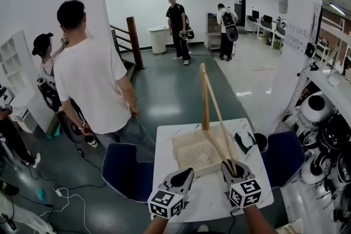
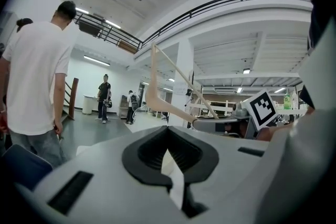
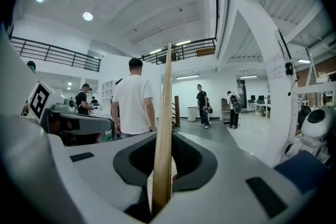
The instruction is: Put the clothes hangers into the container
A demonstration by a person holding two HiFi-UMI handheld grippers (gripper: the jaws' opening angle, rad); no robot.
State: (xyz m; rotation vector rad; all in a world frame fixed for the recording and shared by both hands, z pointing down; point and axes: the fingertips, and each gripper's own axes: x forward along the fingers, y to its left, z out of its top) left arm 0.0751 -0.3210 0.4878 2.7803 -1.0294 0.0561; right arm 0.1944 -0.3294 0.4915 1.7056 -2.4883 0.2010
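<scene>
Gripping the wooden hanger [image 1: 205, 101] by one end, my right tongs [image 1: 231, 167] have their jaws closed on its thin bar. The rest of it rises steeply toward eleven o'clock and stands above the cream perforated container [image 1: 198, 155]. I hold it tall like this so that I can tip it down into the tray and keep it off the white table [image 1: 170, 145]. Its far corner looks to be near the container's far rim, though from my head view I cannot be sure it touches.

My left tongs [image 1: 184, 177] wait at nine o'clock of the right pair. Their jaws are only a sliver apart with nothing in them, near the tray's edge, probably to steady it. Both tongs point away from me, almost level and dipped a little. A person in a white shirt [image 1: 88, 85] stands well off at ten o'clock.
</scene>
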